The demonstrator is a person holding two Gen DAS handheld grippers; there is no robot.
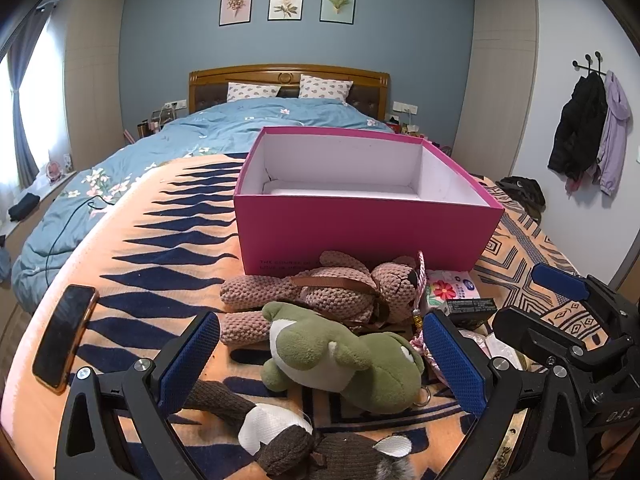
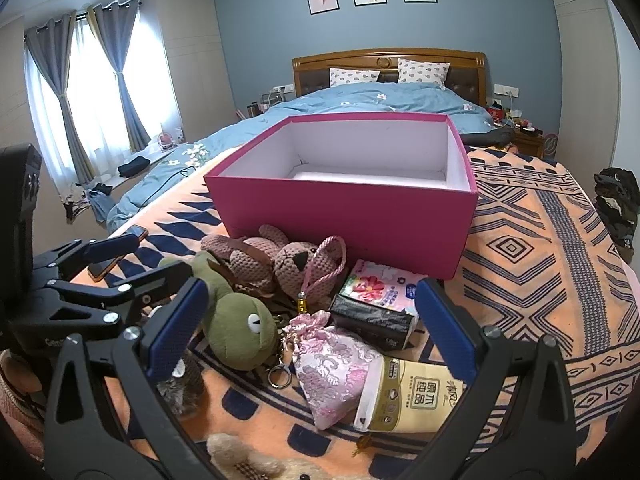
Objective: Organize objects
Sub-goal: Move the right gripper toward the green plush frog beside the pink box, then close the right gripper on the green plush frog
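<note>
Both claws, left [image 1: 320, 364] and right [image 2: 310, 324], agape over toys; tissue pack [image 2: 416, 392] print perhaps "原木纯品"; pink box [image 1: 360, 232] lettering unreadable.

One pink box [image 1: 368, 236] is sitting on the bed. Four soft toys are lying by it: a pink bear [image 1: 320, 292], a green frog [image 1: 340, 356], a brown one [image 1: 280, 436] and a tan one [image 2: 244, 460]. Two tissue packs [image 2: 380, 288] [image 2: 416, 396], one pink pouch [image 2: 332, 364], one phone [image 1: 64, 336] are lying there too.

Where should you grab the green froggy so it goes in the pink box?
Probably around its fat middle, coming down from above with the open left gripper. The green frog lies on its side between those fingers already, and its belly is soft and squeezable.
</note>
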